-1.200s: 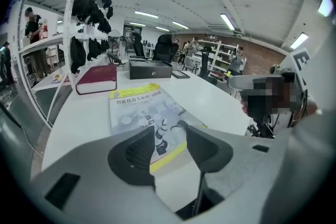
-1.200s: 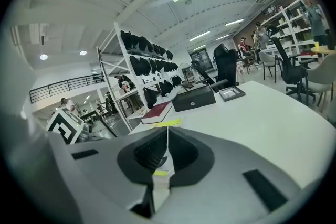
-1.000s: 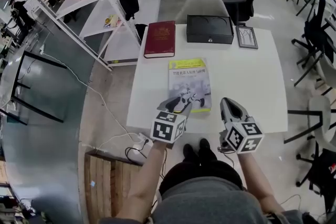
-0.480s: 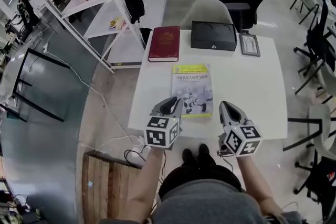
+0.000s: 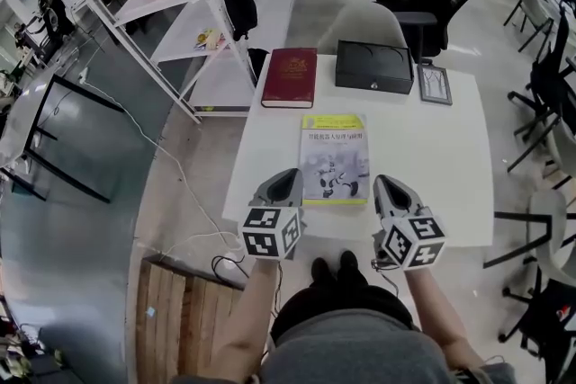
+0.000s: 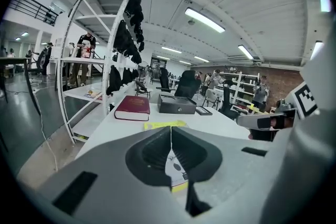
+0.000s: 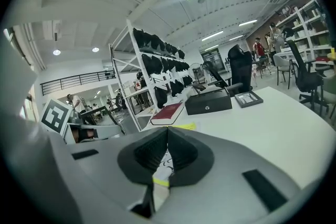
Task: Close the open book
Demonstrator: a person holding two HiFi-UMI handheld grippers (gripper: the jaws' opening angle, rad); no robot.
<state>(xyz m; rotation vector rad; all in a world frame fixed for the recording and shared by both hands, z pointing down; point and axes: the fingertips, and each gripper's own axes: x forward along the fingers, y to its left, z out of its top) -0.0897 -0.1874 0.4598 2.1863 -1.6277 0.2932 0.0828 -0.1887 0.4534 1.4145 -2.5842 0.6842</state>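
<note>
While the person stands at the near edge of the white table [image 5: 441,175], the book [image 5: 334,159] lies closed and flat on it, its near end sitting between the tips of the two tools. The left gripper [image 5: 284,182] hovers just beside the book's near left corner; its jaws have just been closing and now meet edge to edge with nothing between them. The right gripper [image 5: 386,187] hangs just off the near right corner, its jaws likewise pressed together and empty. Neither seems to touch the book.

It is a thin paperback with a smooth cover, yellow bands at top and bottom and a pale grey picture between. Both grippers are matte grey shells with dark ribbed pads. At the far edge lie a dark red hardback [image 5: 290,77], a black rectangular box [image 5: 374,67] and a small framed picture [image 5: 434,84].
</note>
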